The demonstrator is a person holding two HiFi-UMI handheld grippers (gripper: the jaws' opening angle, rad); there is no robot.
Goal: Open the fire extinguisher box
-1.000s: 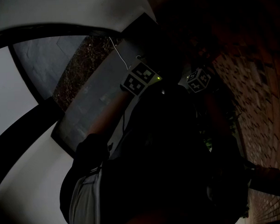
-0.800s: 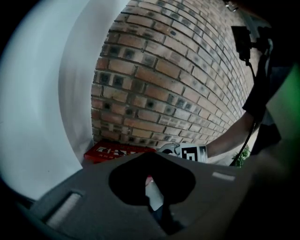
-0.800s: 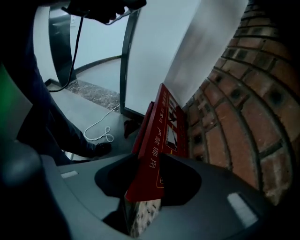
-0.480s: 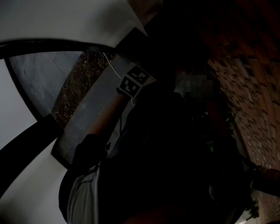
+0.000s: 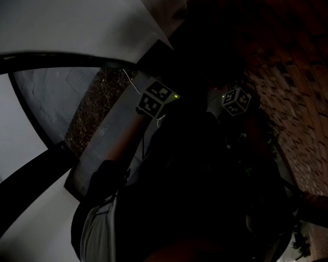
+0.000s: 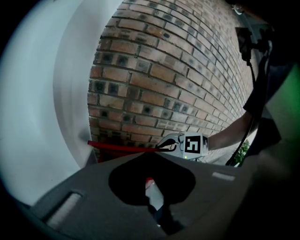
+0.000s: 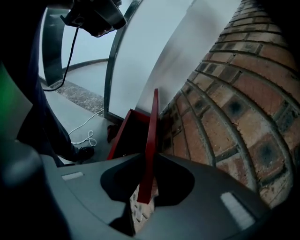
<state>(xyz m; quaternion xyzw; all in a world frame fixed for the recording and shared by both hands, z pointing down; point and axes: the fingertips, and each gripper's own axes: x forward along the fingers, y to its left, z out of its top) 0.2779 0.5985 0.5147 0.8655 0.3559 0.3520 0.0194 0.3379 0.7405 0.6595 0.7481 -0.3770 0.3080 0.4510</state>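
Right claw [image 7: 143, 206], its jaws just closing, pinched the edge of the red lid [image 7: 152, 140], already lifted partway off the box [image 7: 125, 136] at the foot of the brick wall [image 7: 225, 117]. Swinging it fully open seemingly remained.

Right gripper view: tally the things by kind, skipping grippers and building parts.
Boxes: 1, red box with its lid
Cables: 2, white cable, black cable
Shoes: 1, shoe
Devices: 1, dark device at the top
Total: 5
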